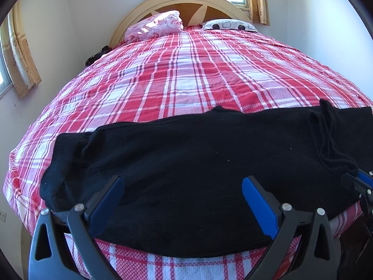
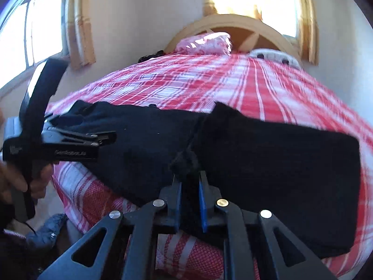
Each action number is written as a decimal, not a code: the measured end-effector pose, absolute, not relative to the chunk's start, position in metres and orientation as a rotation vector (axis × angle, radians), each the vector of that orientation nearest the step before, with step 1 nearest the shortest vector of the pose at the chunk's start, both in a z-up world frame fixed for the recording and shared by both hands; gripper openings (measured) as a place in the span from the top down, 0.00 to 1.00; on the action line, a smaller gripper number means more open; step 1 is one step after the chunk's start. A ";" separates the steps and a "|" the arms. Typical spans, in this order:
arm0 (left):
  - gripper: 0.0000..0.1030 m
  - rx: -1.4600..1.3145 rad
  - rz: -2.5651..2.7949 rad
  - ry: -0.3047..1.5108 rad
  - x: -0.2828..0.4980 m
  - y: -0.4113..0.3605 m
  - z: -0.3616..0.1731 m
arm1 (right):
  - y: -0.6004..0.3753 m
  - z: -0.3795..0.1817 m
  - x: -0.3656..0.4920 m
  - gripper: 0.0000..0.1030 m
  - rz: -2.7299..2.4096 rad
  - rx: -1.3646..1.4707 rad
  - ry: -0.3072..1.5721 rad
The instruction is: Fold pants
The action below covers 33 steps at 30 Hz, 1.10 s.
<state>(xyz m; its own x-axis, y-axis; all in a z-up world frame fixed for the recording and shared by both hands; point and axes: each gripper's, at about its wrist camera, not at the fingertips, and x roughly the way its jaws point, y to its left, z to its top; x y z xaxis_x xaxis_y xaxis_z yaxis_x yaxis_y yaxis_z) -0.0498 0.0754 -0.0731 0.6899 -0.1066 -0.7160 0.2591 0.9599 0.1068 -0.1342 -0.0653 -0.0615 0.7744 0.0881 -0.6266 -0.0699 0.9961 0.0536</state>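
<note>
One pants [image 1: 186, 163] (two grippers)

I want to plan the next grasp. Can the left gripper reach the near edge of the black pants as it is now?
Probably yes. The left gripper is open over the black pants, whose near edge lies between its fingers with nothing in the way.

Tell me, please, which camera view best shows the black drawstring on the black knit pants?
The left wrist view: there the black drawstring trails sharply across the black knit pants. The right wrist view shows it blurred, bunched before the right gripper.
</note>
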 end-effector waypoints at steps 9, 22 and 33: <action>0.00 0.214 -0.226 0.769 -0.053 0.068 -0.071 | -0.036 -0.080 -0.141 0.84 0.155 -0.114 0.664; 0.00 0.178 -0.507 0.518 -0.069 -0.018 -0.001 | -0.169 0.004 -0.175 0.73 -0.153 0.141 0.487; 0.00 0.179 -0.456 0.709 -0.056 -0.060 -0.074 | -0.241 -0.057 -0.133 0.73 -0.214 0.373 0.566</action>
